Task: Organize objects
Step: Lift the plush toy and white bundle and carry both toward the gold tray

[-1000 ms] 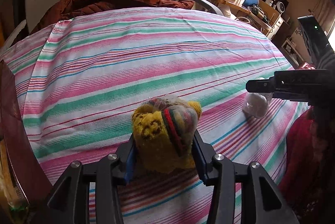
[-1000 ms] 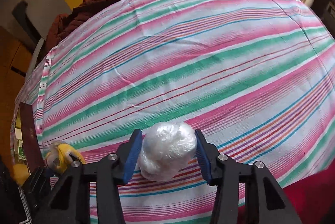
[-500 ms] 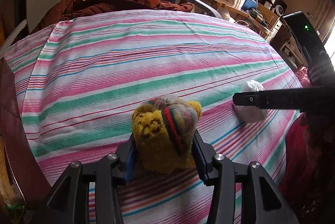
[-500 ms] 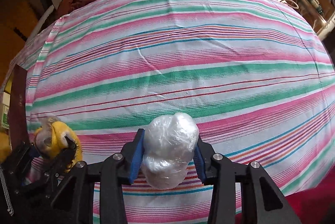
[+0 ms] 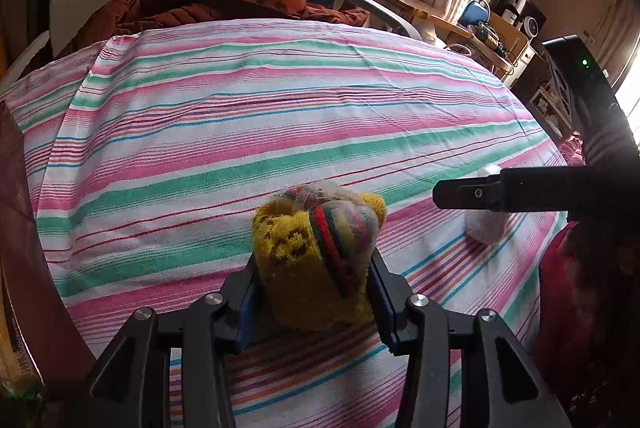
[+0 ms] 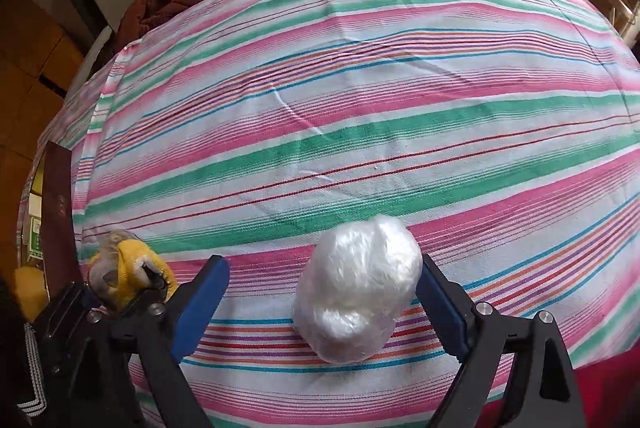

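If nudged by a pad on the way up, could roll off the near edge of the striped tabletop (image 6: 360, 68): white wrapped bundle (image 6: 356, 292), soft and round. Just opened wide, right hand-held gripper (image 6: 320, 302), bundle lying loose between the blue pads, nearer the right one. Squeezed tight in the left hand-held gripper (image 5: 316, 292): yellow knitted bundle (image 5: 316, 260), resting on the cloth.

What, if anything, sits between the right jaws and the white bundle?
Nothing visible. The right gripper, jaws just opened, straddles the white bundle, which lies on the striped cloth, nearer the right jaw. The left gripper, clamped on the yellow bundle, is off to the side.
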Action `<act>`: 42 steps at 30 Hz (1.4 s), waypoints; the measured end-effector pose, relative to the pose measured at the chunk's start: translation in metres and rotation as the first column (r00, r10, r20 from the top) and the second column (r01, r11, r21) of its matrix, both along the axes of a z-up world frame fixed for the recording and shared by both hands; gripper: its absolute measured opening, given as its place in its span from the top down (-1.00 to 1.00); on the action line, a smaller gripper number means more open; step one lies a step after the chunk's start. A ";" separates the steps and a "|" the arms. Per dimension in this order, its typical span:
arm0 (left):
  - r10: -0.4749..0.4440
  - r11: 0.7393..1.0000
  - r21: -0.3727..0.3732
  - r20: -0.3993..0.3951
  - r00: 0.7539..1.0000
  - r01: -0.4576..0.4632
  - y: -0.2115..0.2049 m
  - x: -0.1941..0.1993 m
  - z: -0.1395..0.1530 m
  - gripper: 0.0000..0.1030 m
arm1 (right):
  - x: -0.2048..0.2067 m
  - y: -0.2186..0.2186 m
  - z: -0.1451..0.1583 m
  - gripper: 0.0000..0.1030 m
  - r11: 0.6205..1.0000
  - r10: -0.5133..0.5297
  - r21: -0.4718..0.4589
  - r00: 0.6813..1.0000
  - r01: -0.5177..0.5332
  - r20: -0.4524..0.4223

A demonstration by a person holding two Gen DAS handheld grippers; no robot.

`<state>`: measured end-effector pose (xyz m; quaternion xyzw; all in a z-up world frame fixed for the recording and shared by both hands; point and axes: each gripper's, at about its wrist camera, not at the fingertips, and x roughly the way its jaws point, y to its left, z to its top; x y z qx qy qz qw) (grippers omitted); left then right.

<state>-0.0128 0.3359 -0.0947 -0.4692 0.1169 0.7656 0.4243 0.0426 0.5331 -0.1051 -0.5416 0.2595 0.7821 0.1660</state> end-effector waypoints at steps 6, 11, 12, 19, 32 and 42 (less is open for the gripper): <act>-0.001 1.000 0.003 -0.014 1.000 0.001 0.000 0.002 0.000 0.05 | 0.005 0.004 0.004 -0.36 0.999 -0.036 0.021 0.999 0.036 0.004; -0.007 1.000 -0.008 -0.036 0.999 0.007 0.002 0.005 0.000 0.05 | 0.008 0.003 0.007 0.28 0.999 -0.030 0.042 1.000 0.029 0.001; -0.009 1.000 -0.012 -0.044 0.999 0.009 0.002 0.006 0.000 0.05 | 0.008 0.003 0.008 0.28 0.999 -0.024 0.037 1.000 0.024 -0.003; -0.004 1.000 -0.005 -0.044 0.999 0.004 0.001 0.006 -0.001 0.04 | -0.006 -0.021 0.006 0.13 0.984 0.077 0.153 0.995 -0.087 0.069; -0.008 1.000 0.014 -0.030 1.000 0.008 -0.001 0.004 -0.001 0.04 | -0.002 -0.036 -0.001 -0.68 0.983 0.121 0.125 0.989 -0.131 0.082; -0.009 1.000 0.012 -0.049 0.999 0.010 0.000 0.005 -0.002 0.04 | 0.008 -0.017 0.012 0.31 0.989 0.041 0.141 0.998 -0.049 0.056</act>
